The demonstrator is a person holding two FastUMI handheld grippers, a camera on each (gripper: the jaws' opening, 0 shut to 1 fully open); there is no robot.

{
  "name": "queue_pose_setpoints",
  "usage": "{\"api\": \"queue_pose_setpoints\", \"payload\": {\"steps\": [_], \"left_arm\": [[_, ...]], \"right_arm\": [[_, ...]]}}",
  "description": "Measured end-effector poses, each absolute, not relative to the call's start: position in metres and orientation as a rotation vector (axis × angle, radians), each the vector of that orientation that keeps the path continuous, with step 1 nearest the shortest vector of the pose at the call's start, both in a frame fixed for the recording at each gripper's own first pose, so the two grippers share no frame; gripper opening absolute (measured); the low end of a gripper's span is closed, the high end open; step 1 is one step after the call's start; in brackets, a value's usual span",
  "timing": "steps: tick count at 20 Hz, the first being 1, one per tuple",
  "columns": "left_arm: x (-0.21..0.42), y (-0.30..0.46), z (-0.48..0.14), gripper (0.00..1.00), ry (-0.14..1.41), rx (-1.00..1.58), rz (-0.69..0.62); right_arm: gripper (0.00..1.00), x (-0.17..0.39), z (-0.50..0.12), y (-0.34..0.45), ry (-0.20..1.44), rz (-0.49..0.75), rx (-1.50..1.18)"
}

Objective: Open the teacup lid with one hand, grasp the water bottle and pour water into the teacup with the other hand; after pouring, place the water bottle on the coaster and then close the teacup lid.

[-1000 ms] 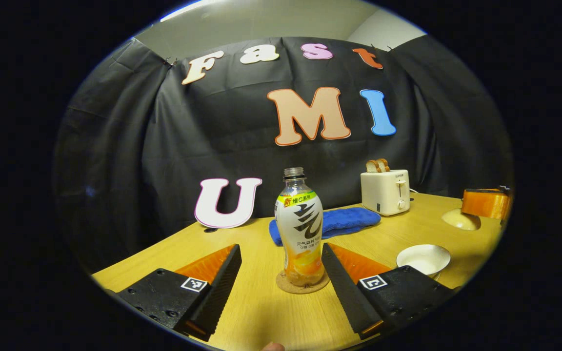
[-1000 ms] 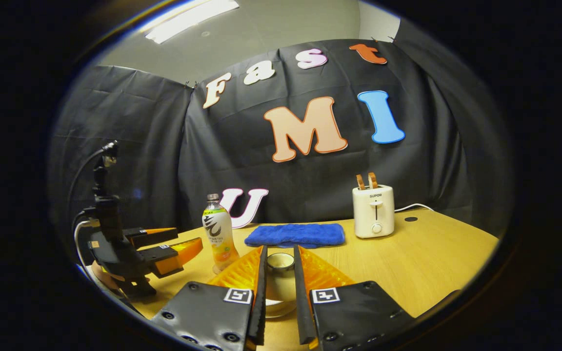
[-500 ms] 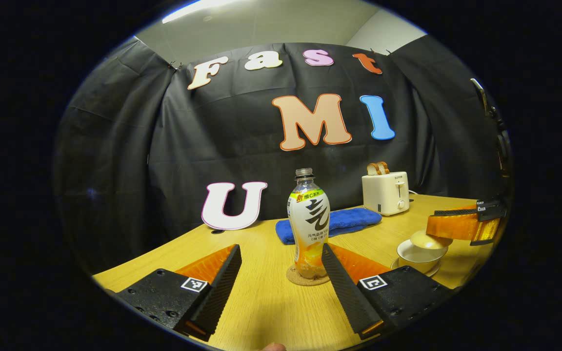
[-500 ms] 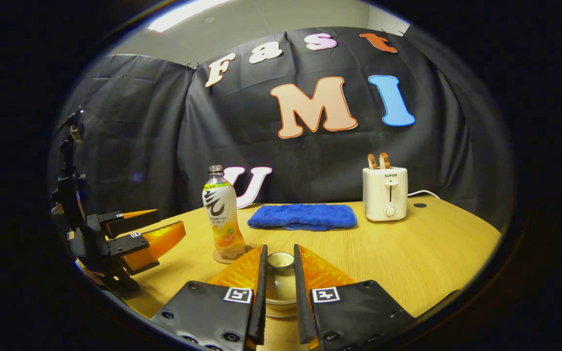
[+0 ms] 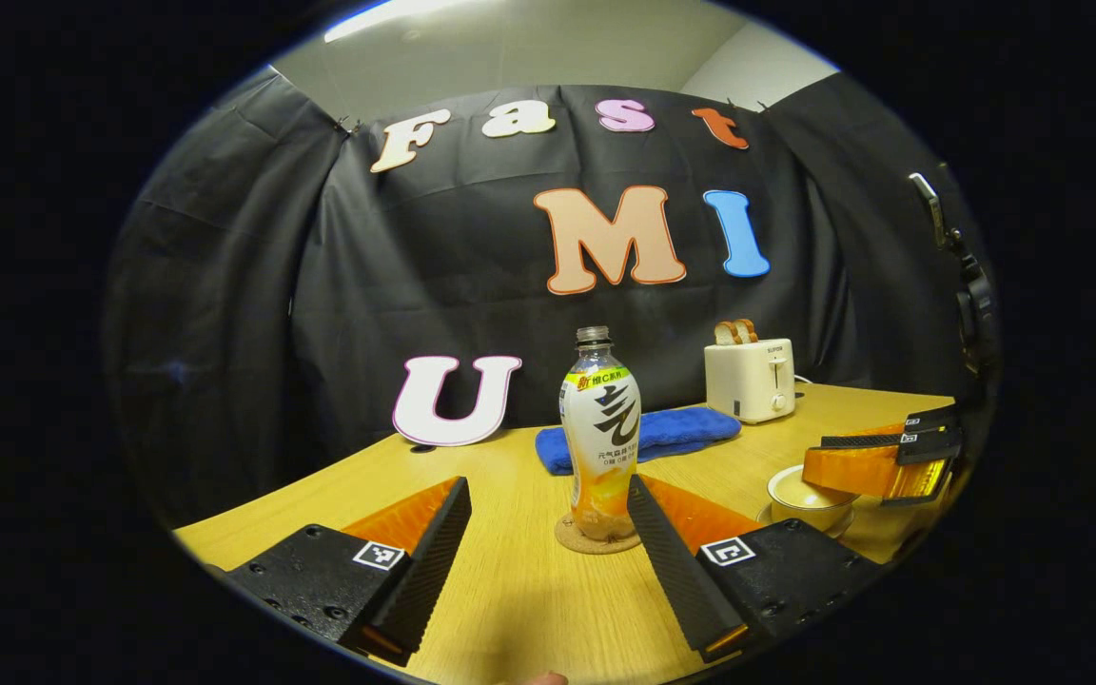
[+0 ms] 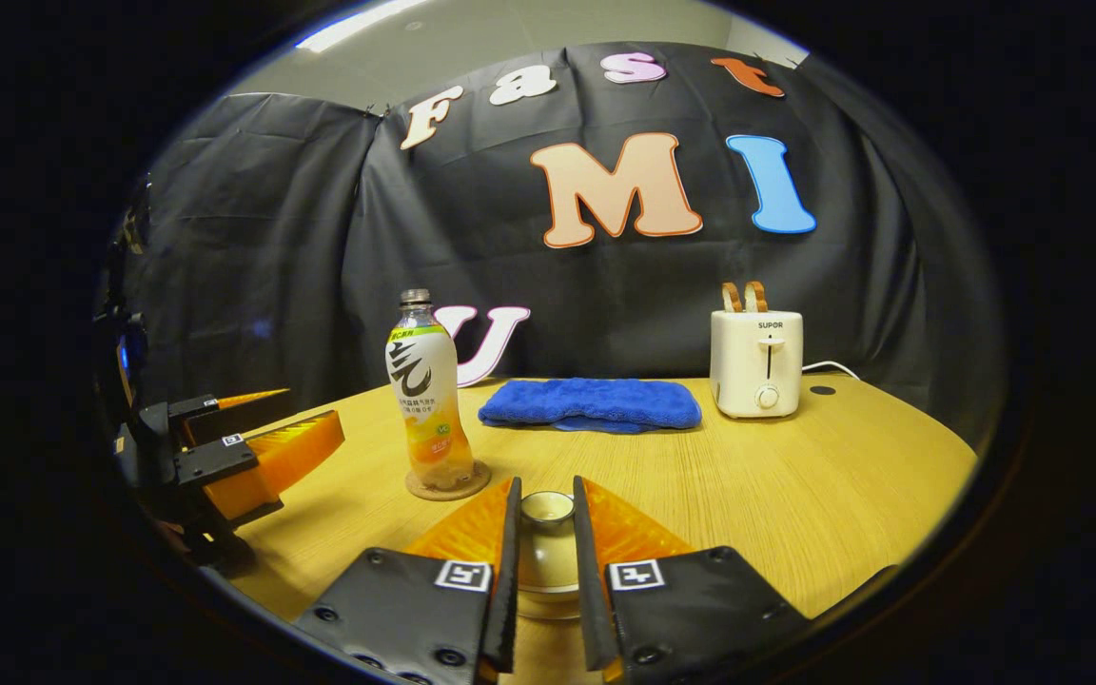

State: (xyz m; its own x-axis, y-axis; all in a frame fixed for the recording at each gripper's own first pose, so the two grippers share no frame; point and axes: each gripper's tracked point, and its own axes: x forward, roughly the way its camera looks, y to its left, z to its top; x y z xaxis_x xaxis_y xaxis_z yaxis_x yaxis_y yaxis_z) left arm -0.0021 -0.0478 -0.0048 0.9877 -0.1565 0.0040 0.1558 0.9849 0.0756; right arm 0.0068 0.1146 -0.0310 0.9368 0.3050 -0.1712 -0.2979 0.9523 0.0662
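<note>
Left gripper view
- Left gripper (image 5: 548, 547): fingers spread wide, holding nothing; the water bottle (image 5: 600, 438) stands between their tips, with the right-hand finger just beside its base.
- Change here: the bottle looks slightly smaller than 1 s ago, so this gripper has eased back from it.
- Water bottle: upright on the coaster (image 5: 575, 542), cap off.
- Teacup (image 5: 795, 493): 1 s ago it stood open, with the teacup lid (image 5: 819, 498) held well off to the side. Now the right gripper (image 5: 876, 464) has the lid down at the rim; a full seat cannot be confirmed from this angle.

Right gripper view
- Right gripper (image 6: 545, 487): fingers nearly together, pinching the knob (image 6: 548, 507) of the lid from both sides.
- Change here: the camera has sunk toward the table (image 6: 795, 495) over the last 1 s, which fits the lid being lowered.
- Left gripper: spread and unloaded, near the bottle but apart from it.

Meaning for the task
- Judgement: pouring and parking the bottle look done. All that remains is releasing the knob.

Writing
- Bottle: a printed wrap label with large brush-style characters and a bright band on top.
- Toaster (image 6: 757, 362): 1 small brand word on its front.
- Grippers: 1 square coded tag on each finger mount.
</note>
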Motion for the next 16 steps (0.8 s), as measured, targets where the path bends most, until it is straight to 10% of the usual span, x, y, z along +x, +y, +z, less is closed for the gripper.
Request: {"api": "queue_pose_setpoints", "payload": {"steps": [4, 9, 16], "left_arm": [[-0.005, -0.048, -0.005, 0.96, -0.012, 0.066, -0.153], [-0.014, -0.050, -0.004, 0.96, -0.023, 0.055, -0.157], [-0.032, -0.051, -0.009, 0.96, -0.023, 0.050, -0.162]], "right_arm": [[0.40, 0.003, -0.027, 0.113, 0.164, 0.304, 0.036], [1.00, -0.007, -0.018, 0.103, 0.106, 0.271, 0.007], [1.00, -0.028, -0.013, 0.072, 0.073, 0.183, 0.029]]}}
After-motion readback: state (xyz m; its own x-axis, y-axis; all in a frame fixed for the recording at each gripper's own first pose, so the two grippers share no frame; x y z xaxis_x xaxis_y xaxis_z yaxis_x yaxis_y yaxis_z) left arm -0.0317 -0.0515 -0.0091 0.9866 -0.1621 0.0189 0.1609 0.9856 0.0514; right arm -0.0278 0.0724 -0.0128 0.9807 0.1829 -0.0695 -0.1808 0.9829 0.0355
